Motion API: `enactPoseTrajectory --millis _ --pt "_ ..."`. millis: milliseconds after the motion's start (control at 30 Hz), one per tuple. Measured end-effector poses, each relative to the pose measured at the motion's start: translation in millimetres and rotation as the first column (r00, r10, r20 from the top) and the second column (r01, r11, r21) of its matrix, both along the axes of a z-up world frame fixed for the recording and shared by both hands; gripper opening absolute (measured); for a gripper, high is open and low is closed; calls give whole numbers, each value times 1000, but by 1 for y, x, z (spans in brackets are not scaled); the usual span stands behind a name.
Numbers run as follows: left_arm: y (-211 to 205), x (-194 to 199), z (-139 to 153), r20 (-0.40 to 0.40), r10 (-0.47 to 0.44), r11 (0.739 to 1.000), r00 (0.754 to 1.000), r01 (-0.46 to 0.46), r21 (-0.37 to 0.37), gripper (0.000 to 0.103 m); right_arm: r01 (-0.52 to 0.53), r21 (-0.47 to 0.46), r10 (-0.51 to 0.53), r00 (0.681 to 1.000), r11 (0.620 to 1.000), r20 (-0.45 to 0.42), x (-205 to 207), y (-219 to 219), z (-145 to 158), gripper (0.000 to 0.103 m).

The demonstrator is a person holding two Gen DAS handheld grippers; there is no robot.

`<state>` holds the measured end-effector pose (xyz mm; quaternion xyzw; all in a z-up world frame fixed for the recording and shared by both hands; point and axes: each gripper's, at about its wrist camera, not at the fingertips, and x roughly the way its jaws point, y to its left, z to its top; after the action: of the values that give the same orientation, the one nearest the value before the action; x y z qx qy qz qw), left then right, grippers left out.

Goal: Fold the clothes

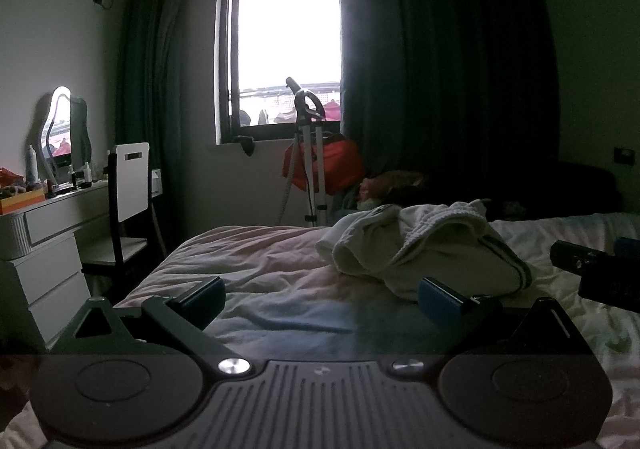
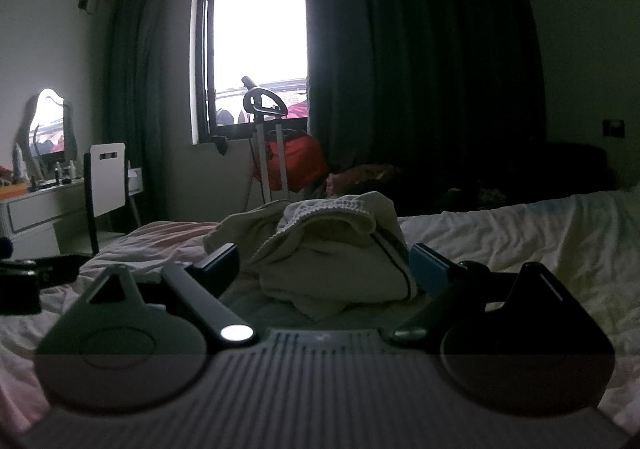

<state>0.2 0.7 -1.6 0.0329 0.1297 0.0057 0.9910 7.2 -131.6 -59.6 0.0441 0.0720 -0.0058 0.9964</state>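
Note:
A crumpled cream-white garment point(image 1: 424, 249) with a dark stripe along one edge lies bunched on the bed point(image 1: 256, 273). My left gripper point(image 1: 320, 299) is open just above the sheet, and the garment sits ahead of its right finger. My right gripper point(image 2: 324, 269) is open too, with its fingers apart on either side of the near edge of the garment point(image 2: 332, 249); nothing is clamped. The right gripper shows at the right edge of the left wrist view point(image 1: 600, 269). The left gripper shows at the left edge of the right wrist view point(image 2: 36, 273).
The bed has a rumpled pale pink and white cover point(image 2: 520, 241). A white dresser point(image 1: 44, 249) with a mirror and a dark-framed chair point(image 1: 128, 209) stand to the left. A garment steamer stand point(image 1: 312, 153) and a red bag point(image 1: 332, 165) sit under the window point(image 1: 284, 45). Dark curtains point(image 1: 440, 69) hang at the right.

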Motion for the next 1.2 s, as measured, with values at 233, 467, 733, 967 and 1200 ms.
enactPoseTrajectory --millis 233,467,733,967,1200 --pt "2 -1 1 1 -4 1000 1000 4 -9 103 24 -12 -24 999 1000 32 -3 0 4 93" --pt "6 -5 3 17 -26 999 1000 27 -38 103 68 -3 -68 994 998 85 -7 -2 10 93" --pt "3 4 13 18 -45 999 999 46 -26 103 72 112 -77 996 991 42 -2 -18 2 93" --pt "11 49 40 -21 -13 998 1000 11 -69 103 69 233 -57 997 970 -55 37 -44 -12 93" --pt "28 83 -4 -47 -67 986 997 59 -156 103 74 272 -34 988 959 -149 109 -58 -21 93"
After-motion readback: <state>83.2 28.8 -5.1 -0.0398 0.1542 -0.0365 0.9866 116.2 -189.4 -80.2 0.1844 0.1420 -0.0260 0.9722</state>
